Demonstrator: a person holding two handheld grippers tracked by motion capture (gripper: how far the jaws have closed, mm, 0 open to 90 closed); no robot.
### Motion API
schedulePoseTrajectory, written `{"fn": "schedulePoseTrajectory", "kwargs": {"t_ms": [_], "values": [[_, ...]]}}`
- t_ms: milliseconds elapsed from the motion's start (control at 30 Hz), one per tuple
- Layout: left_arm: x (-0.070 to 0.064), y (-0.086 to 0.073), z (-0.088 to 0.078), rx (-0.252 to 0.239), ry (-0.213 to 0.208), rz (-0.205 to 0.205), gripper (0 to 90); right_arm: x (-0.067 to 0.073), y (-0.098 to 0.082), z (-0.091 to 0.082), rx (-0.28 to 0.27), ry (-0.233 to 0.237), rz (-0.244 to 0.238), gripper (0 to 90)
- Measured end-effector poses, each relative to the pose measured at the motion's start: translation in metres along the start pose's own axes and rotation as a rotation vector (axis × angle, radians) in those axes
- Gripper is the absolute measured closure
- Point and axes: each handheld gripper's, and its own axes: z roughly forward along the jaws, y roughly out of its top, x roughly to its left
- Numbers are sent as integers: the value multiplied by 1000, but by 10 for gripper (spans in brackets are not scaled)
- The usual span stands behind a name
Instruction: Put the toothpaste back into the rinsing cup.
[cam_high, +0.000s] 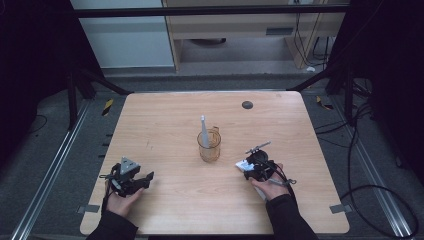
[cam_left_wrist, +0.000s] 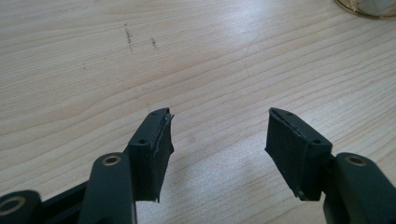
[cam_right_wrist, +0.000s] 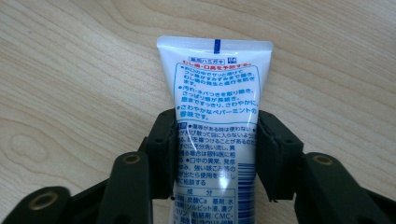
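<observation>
This looks like a lab or recording rig, not a home. A bare wooden table (cam_high: 165, 130) stands on grey carpet between aluminium rails (cam_high: 47, 175), framed by black metal struts (cam_high: 102, 82) and dark curtains at both sides. Loose black cables (cam_high: 360, 145) trail over the floor (yellow-black hazard tape (cam_high: 107, 106) marks spots), and plain light-wood furniture (cam_high: 240, 22) stands behind.

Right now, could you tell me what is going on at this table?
A person holds a tool in each hand over a wooden table. The right tool has its jaws closed on the sides of a white toothpaste tube that lies flat on the wood. The left tool is open with nothing between its jaws. Near the middle of the table stands an amber cup with a white toothbrush upright in it.
</observation>
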Motion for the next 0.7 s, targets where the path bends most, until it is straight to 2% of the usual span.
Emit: {"fn": "schedulePoseTrajectory", "kwargs": {"t_ms": [167, 300, 400, 533, 700], "values": [[0, 0, 0, -1, 1, 1, 397, -3, 0, -5, -10, 16, 8, 652], [0, 0, 0, -1, 0, 1, 397, -3, 0, -8, -9, 22, 4, 670], [0, 0, 0, -3, 1, -2, 397, -3, 1, -12, -27, 28, -1, 676], [0, 0, -1, -4, 2, -1, 397, -2, 2, -22, -72, 48, 5, 681], [-1, 0, -1, -5, 4, -2, 397, -2, 4, -37, -165, 84, 17, 684]]}}
